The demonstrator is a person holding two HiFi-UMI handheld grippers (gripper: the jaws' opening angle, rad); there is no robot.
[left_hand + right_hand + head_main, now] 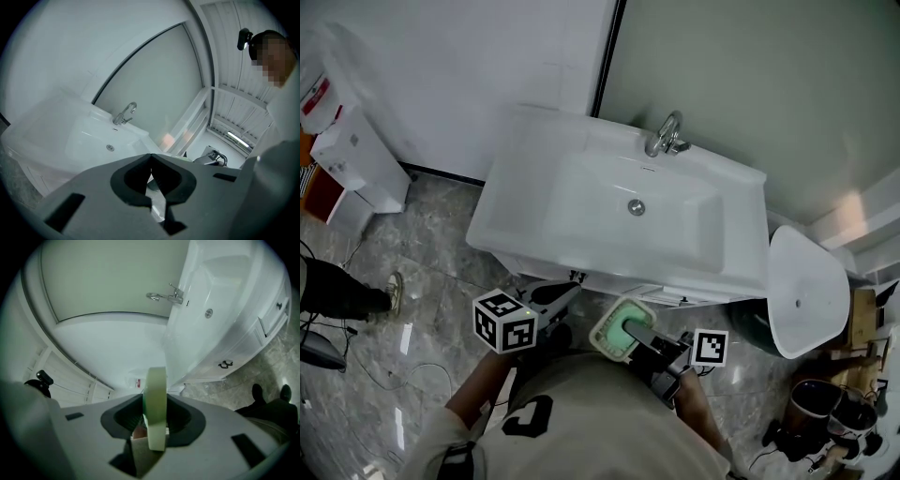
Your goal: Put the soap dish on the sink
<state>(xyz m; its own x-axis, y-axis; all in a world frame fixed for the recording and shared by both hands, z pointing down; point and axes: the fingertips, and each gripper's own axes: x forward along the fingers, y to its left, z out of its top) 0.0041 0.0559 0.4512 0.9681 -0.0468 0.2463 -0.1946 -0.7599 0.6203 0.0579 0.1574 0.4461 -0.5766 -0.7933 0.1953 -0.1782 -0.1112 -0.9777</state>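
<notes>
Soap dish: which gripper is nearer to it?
Right. The right gripper is clamped on the soap dish; the left gripper hangs shut and empty just to its left, apart.

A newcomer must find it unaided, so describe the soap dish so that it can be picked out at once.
Find the big white sink, then look just in front of its near edge. There the right gripper clamps the soap dish: a small rounded tray, the only pale green thing here, while the sink is white and the gripper grey.
</notes>
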